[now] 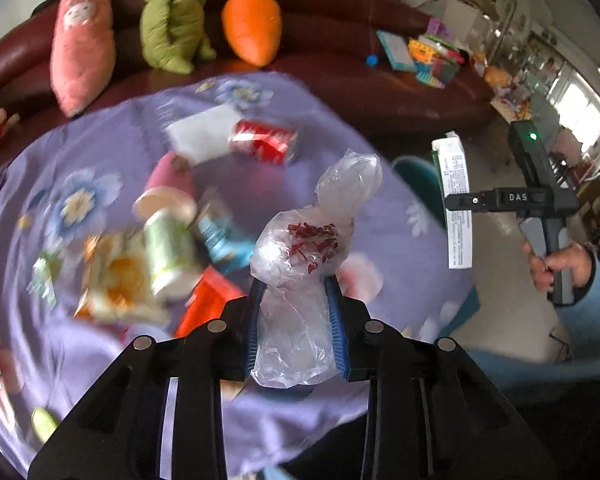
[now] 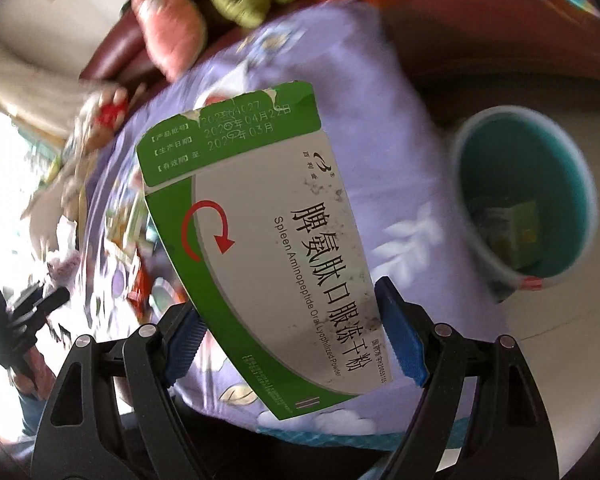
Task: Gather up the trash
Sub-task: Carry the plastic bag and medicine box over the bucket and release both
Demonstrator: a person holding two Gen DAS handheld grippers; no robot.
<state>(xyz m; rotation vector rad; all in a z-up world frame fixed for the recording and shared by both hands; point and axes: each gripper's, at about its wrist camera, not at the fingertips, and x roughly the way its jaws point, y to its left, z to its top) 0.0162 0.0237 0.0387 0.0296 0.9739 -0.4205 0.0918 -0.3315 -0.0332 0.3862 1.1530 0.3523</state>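
My left gripper (image 1: pixel 296 284) is shut on a crumpled clear plastic bag (image 1: pixel 300 240) with red print, lifted above the purple flowered cloth (image 1: pixel 80 160). Scattered on the cloth are a red carton (image 1: pixel 264 142), a pink cup (image 1: pixel 168 188), a green-and-white cup (image 1: pixel 172 256) and several wrappers, all blurred. My right gripper (image 2: pixel 288 308) is shut on a flat green-and-white medicine box (image 2: pixel 268 220), held over the table's edge. A teal bin (image 2: pixel 524 184) stands on the floor to the right, with some trash inside. In the left wrist view the right gripper (image 1: pixel 456 201) carries the box (image 1: pixel 456 168) upright.
A dark red sofa (image 1: pixel 340 80) runs behind the table with a pink plush (image 1: pixel 82 48), a green plush (image 1: pixel 172 20) and a carrot plush (image 1: pixel 252 28). Toys and boxes (image 1: pixel 420 56) lie at its right end. A person's hand (image 1: pixel 556 264) holds the right gripper's handle.
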